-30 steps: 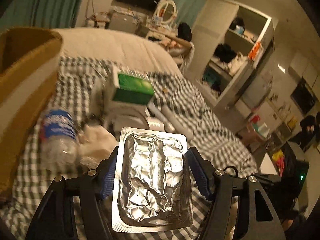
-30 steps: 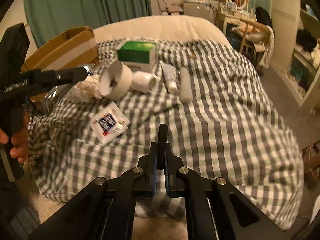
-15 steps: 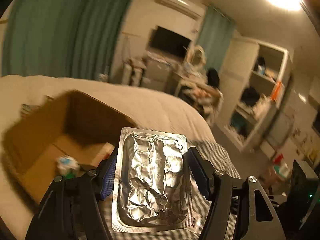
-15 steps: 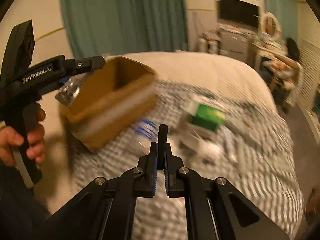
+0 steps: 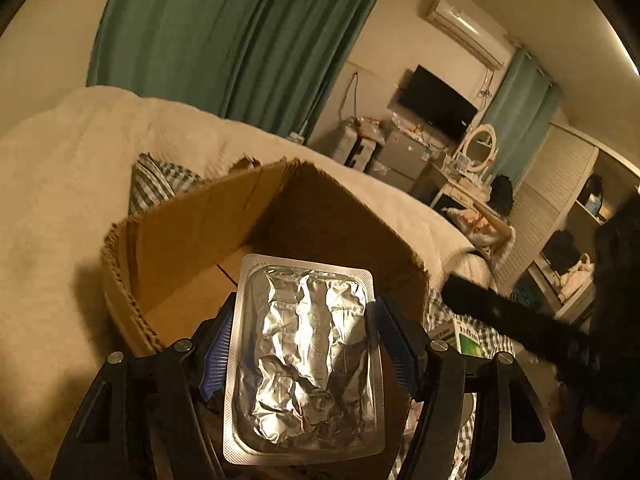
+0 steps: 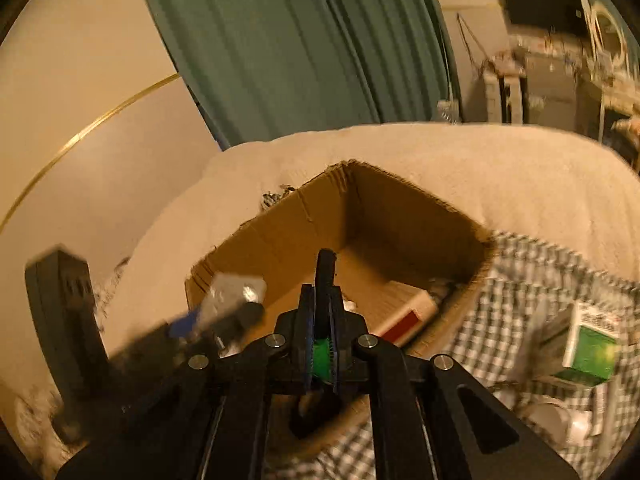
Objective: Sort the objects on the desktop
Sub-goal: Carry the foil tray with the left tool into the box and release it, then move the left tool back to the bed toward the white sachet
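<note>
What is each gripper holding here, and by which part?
The left gripper clamps a silver foil blister pack by its two long side edges. The right gripper pinches a thin black item; where along it is unclear.

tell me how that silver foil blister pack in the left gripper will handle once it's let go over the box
The foil blister pack looks thin and flat, so probably very light; it may flutter rather than drop straight into the cardboard box. Its crinkled foil suggests it bends and dents easily. The left gripper clamps only its side edges, so a smooth rim could slip.
</note>
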